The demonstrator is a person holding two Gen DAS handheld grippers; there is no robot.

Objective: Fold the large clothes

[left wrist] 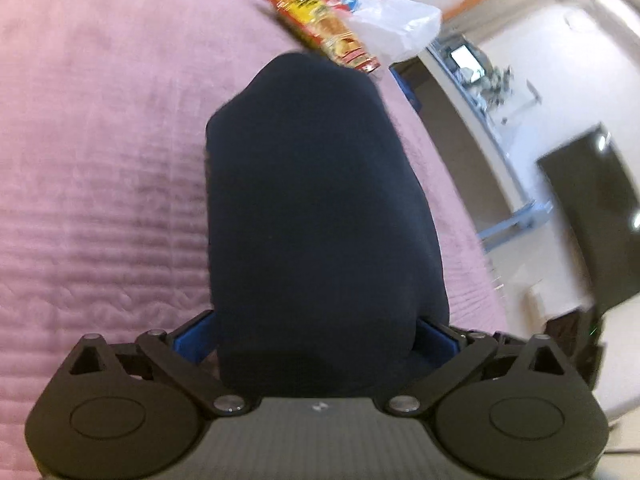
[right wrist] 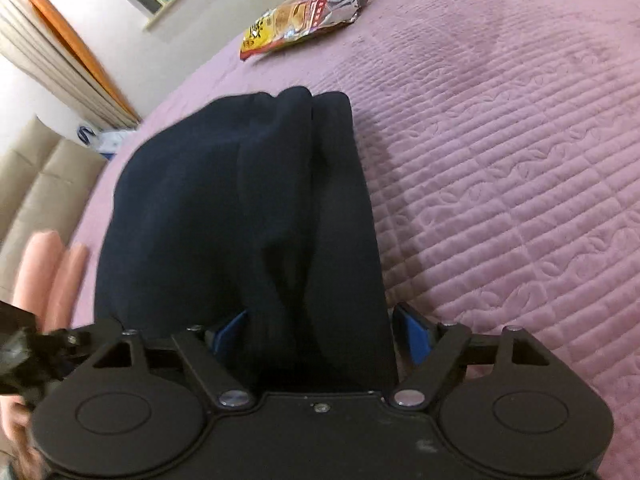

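Both grippers carry the dark garment (left wrist: 316,208) above the pink quilt (left wrist: 100,140).
The left gripper (left wrist: 316,336) and right gripper (right wrist: 320,332) each pinch cloth; uneven pulling may undo its layers.

Navy garment (left wrist: 316,208), pink quilted bedspread (left wrist: 100,140), yellow-red snack pkt (left wrist: 320,28), blue finger pads (right wrist: 414,330).

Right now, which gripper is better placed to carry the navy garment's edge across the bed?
Probably right: the right gripper has open pink quilt beside it; the left gripper, also gripping the navy garment, faces the bed's edge.
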